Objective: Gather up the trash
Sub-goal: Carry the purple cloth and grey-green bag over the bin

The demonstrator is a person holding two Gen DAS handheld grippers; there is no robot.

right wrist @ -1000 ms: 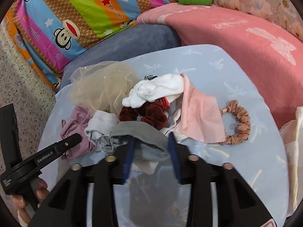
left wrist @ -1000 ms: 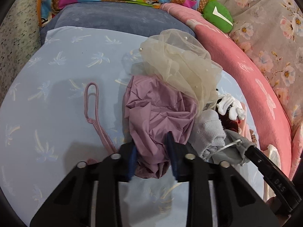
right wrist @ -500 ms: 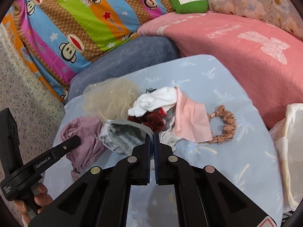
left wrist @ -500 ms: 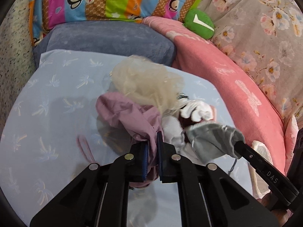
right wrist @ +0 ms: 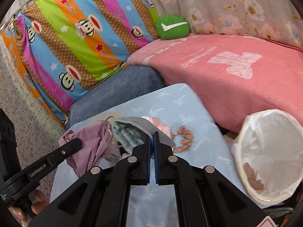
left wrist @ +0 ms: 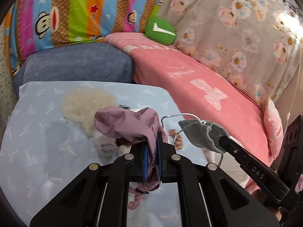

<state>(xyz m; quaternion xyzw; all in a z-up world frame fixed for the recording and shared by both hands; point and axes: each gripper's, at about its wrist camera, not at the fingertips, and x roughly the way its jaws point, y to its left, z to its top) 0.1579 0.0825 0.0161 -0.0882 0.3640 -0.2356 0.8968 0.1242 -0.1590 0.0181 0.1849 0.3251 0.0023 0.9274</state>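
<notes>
Even indoor light, fairly bright, no hard source visible. Strong fisheye: black vignette at corners, bedding bends toward the edges. Soft shadows on the blue sheet (left wrist: 37, 151) left of and under the left tongs (left wrist: 152, 151). Sheen on the sheet below the right tongs (right wrist: 152, 149). White bag (right wrist: 269, 151) right of the right tongs is near blown out. Motion blur: beige mesh (left wrist: 89, 104) and small items ahead of left tongs smeared; tongs themselves sharp.

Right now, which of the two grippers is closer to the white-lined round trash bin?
The right. The right gripper, shut on a grey cloth, is just left of the white-lined round trash bin; the left gripper, holding a mauve cloth, is farther left.
</notes>
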